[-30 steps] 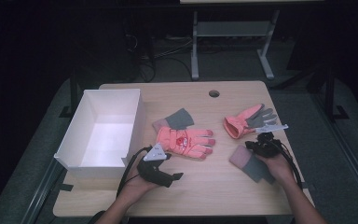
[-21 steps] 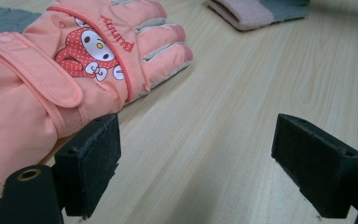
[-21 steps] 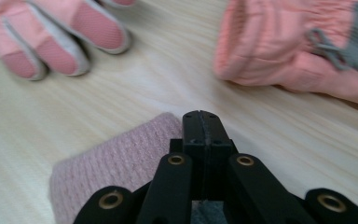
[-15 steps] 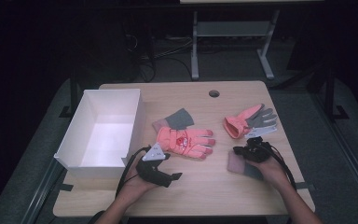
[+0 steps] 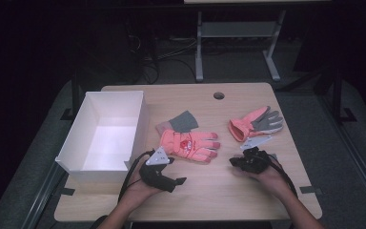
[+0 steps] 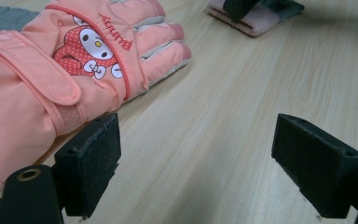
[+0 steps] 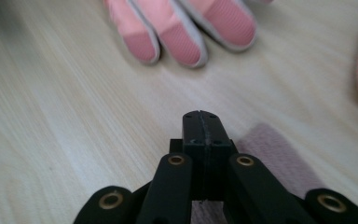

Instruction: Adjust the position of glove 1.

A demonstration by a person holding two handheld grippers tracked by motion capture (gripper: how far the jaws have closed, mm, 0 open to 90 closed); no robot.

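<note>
A pink glove [image 5: 190, 145] with a cartoon patch lies mid-table; its cuff [image 6: 32, 107] lies against the left jaw of my left gripper [image 6: 209, 158]. That left gripper [image 5: 177, 171] is open with bare wood between its pads. My right gripper [image 5: 236, 163] points left at the glove's fingertips [image 7: 177, 42], a short way off. Its jaws [image 7: 200, 121] are shut pad to pad. A flat pink-grey piece [image 7: 279, 158] lies under them; whether it is pinched I cannot tell. A second pink glove [image 5: 255, 123] with a grey palm lies at the right.
An open white box [image 5: 107, 136] stands at the table's left, close to my left hand. A grey cuff-like piece [image 5: 185, 120] lies just behind the pink glove. A cable hole [image 5: 218, 95] sits near the far edge.
My right hand slid left toward the pink glove's fingertips. The flat grey-pink piece beside it went along and is now under the hand. The left hand stayed put.
</note>
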